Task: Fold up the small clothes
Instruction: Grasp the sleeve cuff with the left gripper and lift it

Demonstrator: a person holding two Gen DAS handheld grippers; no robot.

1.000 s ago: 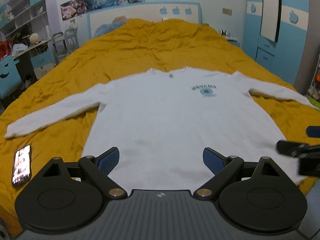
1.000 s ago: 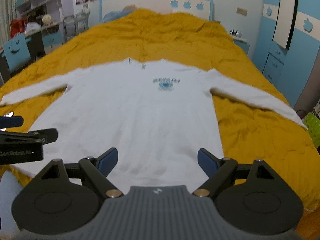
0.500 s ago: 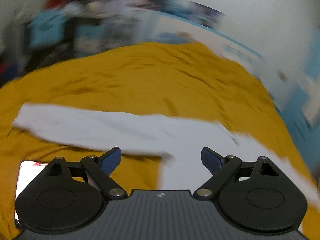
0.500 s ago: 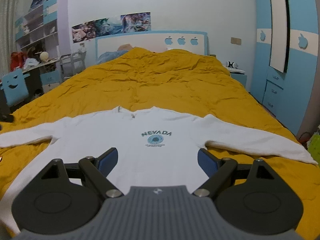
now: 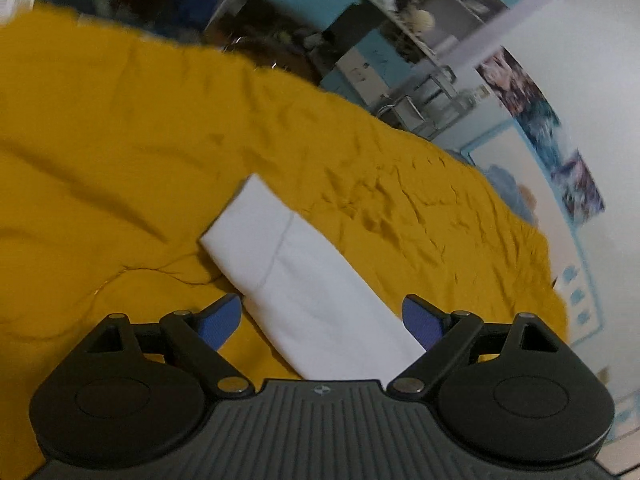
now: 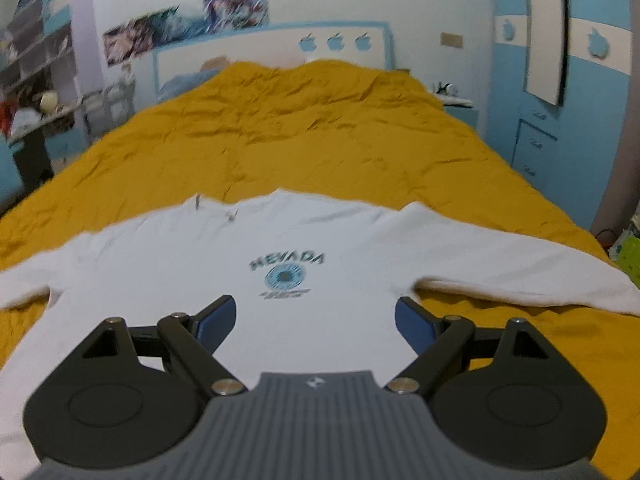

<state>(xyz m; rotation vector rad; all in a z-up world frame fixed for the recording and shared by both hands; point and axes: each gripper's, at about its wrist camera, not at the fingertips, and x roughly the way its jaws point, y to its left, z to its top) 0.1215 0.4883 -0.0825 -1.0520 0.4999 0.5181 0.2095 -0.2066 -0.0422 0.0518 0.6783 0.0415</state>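
Left tongs (image 5: 322, 320) are spread wide, holding nothing, hovering low over the end of a sleeve (image 5: 304, 280). The sleeve runs right between the two blue pads (image 5: 222, 320), cuff (image 5: 248, 220) pointing away, lying flat on the yellow bedspread (image 5: 120, 140). A thin dark thread or cable trails across the cover just beside the cuff; I can't tell which.

Right tongs (image 6: 316, 320) are just as wide and just as empty, hanging above the lower chest of the white sweatshirt (image 6: 180, 264). The shirt lies face up on the bed, blue print (image 6: 286, 274) showing, both sleeves stretched out to the sides, neck toward the headboard (image 6: 272, 46).

Nothing is folded yet, by the look of it. This is soft, light, floppy knit, and I'd guess it will sag and drag the moment one end lifts. The cuff band looks the thicker, firmer part, so pinching there, or just behind its seam, seems the surest hold for swinging the sleeve across the body. The bedspread is wrinkled and loose too, so a pinch that goes too deep might catch the yellow cover along with the sleeve.
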